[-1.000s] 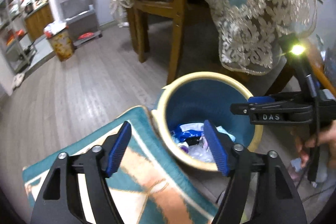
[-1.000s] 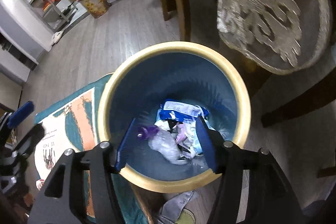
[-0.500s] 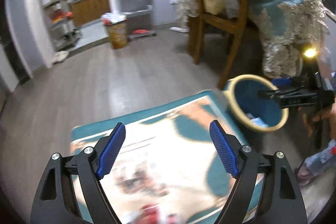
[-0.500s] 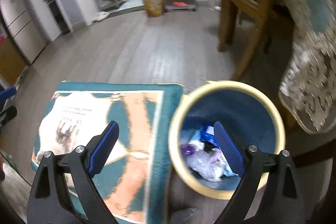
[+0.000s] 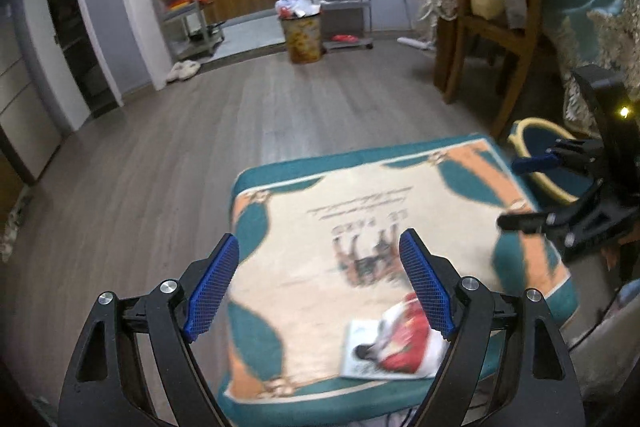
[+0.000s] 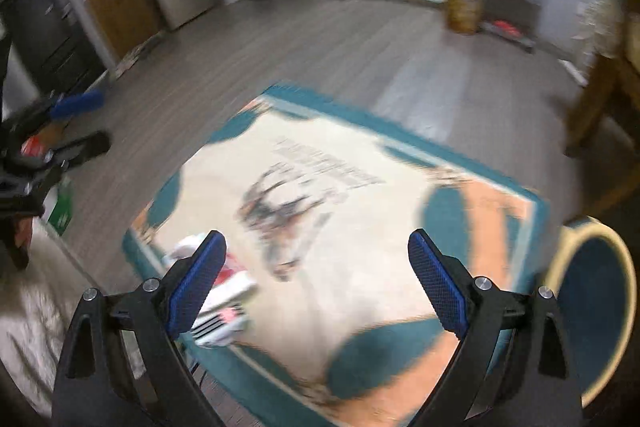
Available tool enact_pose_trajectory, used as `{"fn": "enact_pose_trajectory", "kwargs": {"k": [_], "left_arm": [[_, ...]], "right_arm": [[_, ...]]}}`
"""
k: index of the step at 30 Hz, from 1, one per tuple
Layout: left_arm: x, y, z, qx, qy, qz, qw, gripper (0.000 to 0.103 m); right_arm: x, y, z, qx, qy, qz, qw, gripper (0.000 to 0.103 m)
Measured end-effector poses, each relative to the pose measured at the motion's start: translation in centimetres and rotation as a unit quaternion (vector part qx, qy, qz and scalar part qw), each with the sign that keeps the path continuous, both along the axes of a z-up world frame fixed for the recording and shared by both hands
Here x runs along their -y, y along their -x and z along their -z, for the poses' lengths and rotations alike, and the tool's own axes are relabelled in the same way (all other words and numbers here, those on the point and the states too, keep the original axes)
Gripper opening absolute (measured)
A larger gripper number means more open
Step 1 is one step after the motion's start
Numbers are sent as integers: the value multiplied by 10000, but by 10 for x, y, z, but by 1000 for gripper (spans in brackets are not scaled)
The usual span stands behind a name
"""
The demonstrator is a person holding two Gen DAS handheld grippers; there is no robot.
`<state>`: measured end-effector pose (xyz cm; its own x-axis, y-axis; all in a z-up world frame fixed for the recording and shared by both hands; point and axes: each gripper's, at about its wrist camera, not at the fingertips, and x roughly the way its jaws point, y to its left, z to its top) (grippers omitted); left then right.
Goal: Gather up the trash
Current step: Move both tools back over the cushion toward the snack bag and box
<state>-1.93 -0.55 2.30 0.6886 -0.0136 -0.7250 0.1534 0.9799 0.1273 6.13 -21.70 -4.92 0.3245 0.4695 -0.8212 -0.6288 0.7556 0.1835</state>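
- The trash here is a flat red-and-white wrapper (image 5: 390, 347) with a small printed picture on it — it lies on the rug (image 5: 320, 227), close to the rug's near edge and toward its near right corner in the left wrist view.
- In the right wrist view the same wrapper (image 6: 224, 301) is blurred and sits by the rug's near left corner, partly behind one blue finger pad.
- The left gripper (image 5: 320, 287) hangs above the rug with its fingers spread wide and nothing between them.
- The right gripper (image 6: 316, 283) also has its fingers wide apart and empty.
- The bin (image 6: 592, 307), blue inside with a cream rim, stands on the wooden floor (image 5: 160, 147) just beside the rug's far right corner.
- A wooden chair (image 5: 488, 7) and a lace-edged tablecloth (image 5: 592, 19) stand behind the bin — nothing lies between either gripper and the wrapper.
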Motion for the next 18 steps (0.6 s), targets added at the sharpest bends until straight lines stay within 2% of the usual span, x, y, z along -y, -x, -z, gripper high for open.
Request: {"fn": "enact_pose_trajectory", "kwargs": {"k": [8, 11, 14, 18], "left_arm": [[-44, 8, 21, -209, -193, -168, 9995, 82], [-56, 9, 25, -265, -184, -194, 9993, 83], [-61, 5, 25, -334, 26, -250, 9991, 83], [-64, 1, 25, -411, 319, -287, 9982, 83]], "right_arm": [[-72, 13, 56, -709, 429, -869, 9928, 90], [-86, 15, 67, -1024, 339, -1154, 9874, 90], [-97, 22, 78, -953, 678, -1374, 9836, 90], [-98, 22, 97, -1155, 904, -1357, 9798, 90]]}}
